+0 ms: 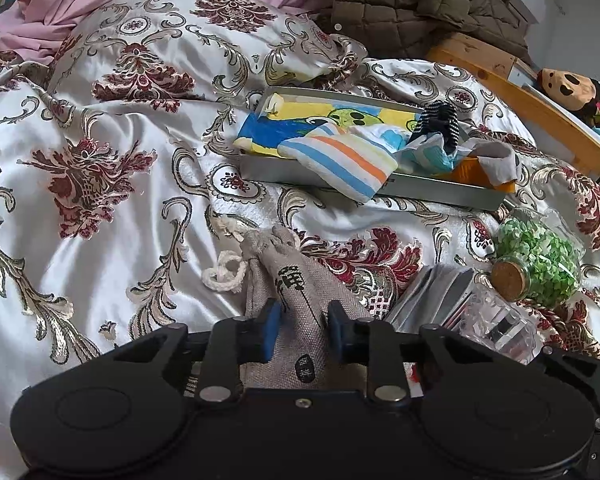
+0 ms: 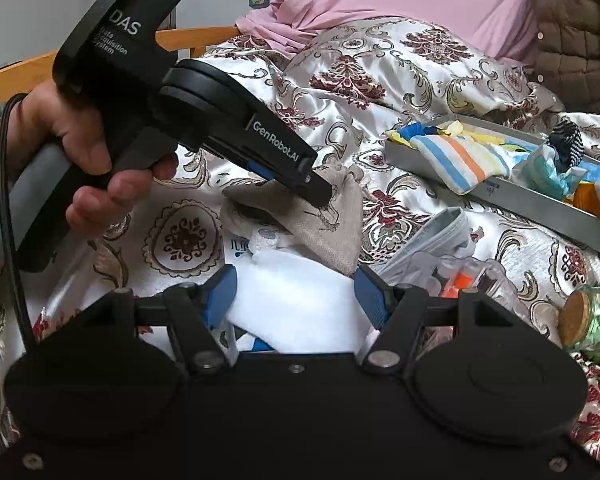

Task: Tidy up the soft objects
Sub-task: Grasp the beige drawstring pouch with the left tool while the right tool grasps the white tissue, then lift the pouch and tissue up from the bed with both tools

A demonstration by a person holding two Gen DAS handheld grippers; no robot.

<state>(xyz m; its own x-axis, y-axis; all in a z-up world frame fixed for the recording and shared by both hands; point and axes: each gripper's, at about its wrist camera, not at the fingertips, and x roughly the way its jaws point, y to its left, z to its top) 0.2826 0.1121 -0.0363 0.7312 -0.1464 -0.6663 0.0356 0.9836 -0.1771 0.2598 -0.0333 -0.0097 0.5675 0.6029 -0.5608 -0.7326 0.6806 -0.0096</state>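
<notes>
So we've got a grey linen pouch (image 1: 296, 300) lying on the bedspread (image 1: 100, 160), and its long axis runs straight away from our left gripper (image 1: 303, 330), gathered neck and white drawstring (image 1: 226, 276) at the far end, fat bottom end back between the jaws. Those jaws are narrowed right onto the pouch, blue pads (image 1: 270, 332) pressing the cloth from both sides, so we'd call that a pinch. From the right wrist view the pouch (image 2: 324, 216) sits just ahead of the right jaws and slants up to the right, with the left gripper (image 2: 320, 194) clamped over it.

Our right gripper (image 2: 296, 294) has its jaws about half spread with a white soft packet (image 2: 300, 308) between them. The pads look right at its edges, but we can't tell if they actually press it.

Beyond the left jaws and to the right, a tray (image 1: 440, 192) holds striped socks (image 1: 340, 164). A cork-stoppered jar (image 1: 540, 268) lies further right.
</notes>
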